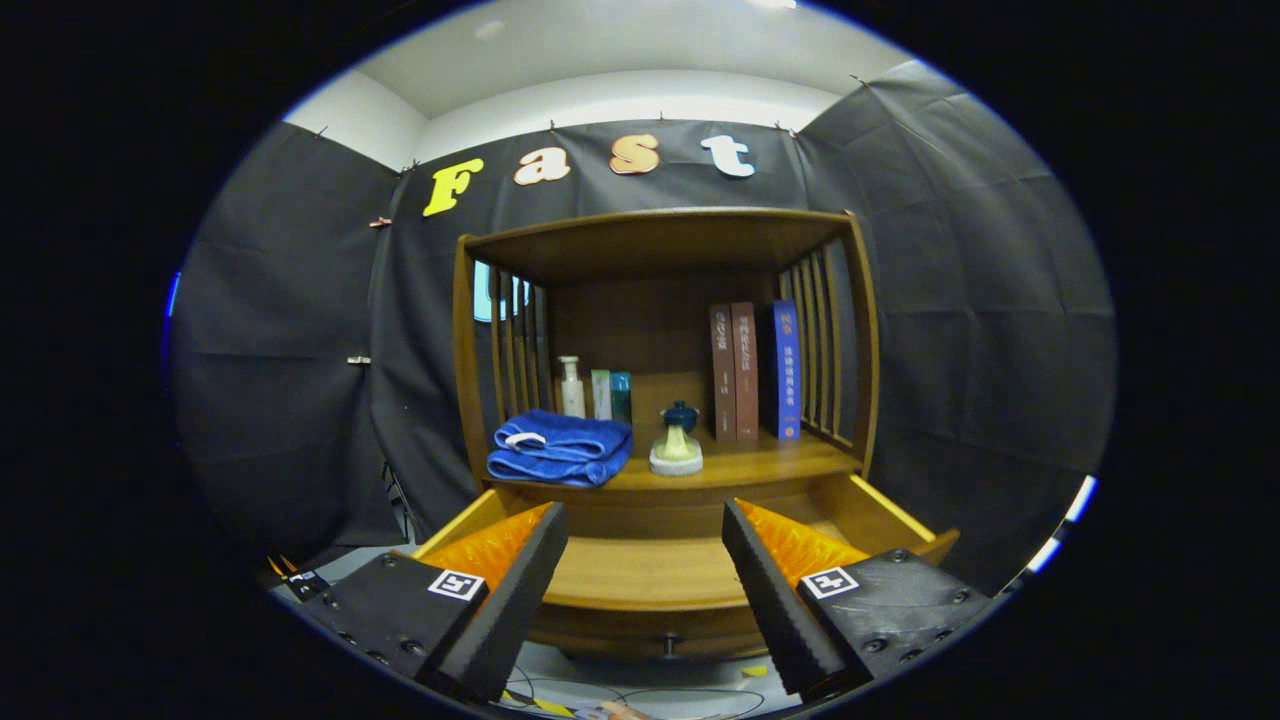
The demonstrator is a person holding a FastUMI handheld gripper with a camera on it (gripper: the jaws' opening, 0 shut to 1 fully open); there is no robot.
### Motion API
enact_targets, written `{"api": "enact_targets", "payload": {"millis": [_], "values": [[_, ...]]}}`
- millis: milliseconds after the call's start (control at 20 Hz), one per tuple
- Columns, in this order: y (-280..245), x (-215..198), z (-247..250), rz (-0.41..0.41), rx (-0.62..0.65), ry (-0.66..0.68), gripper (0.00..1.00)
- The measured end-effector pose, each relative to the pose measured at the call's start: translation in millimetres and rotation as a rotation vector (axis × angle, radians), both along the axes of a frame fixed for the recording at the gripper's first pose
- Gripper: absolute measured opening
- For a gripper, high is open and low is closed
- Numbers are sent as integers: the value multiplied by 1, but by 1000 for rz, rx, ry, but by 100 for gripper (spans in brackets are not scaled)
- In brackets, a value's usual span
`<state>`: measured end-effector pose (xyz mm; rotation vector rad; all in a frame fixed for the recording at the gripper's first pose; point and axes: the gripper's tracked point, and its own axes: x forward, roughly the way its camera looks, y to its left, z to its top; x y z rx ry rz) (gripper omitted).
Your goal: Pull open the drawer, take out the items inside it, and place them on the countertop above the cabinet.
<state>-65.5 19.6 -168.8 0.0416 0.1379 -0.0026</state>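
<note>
Gripper view has the drawer [640, 570] already pulled out and looking bare between our fingers; gripper [645, 540] spread wide, holding nothing. We reckon the towel [560, 448] and teapot [677, 440] sit on the countertop [770, 462] already; little seems left.

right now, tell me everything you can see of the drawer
The drawer is pulled out from under the cabinet's countertop, toward the open claw. It looks like warm brown wood, with two side walls, a bare flat floor showing between the fingers, and a front panel with a small dark knob. No items are visible on the part of its floor that shows; the fingers hide its corners. Nothing visibly touches it.
</note>
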Motion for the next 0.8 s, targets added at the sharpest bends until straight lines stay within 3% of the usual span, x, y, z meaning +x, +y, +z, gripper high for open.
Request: {"api": "enact_targets", "payload": {"millis": [350, 800], "values": [[-11, -10, -82, -40, 26, 71, 99], [-17, 8, -120, -46, 32, 129, 99]]}}
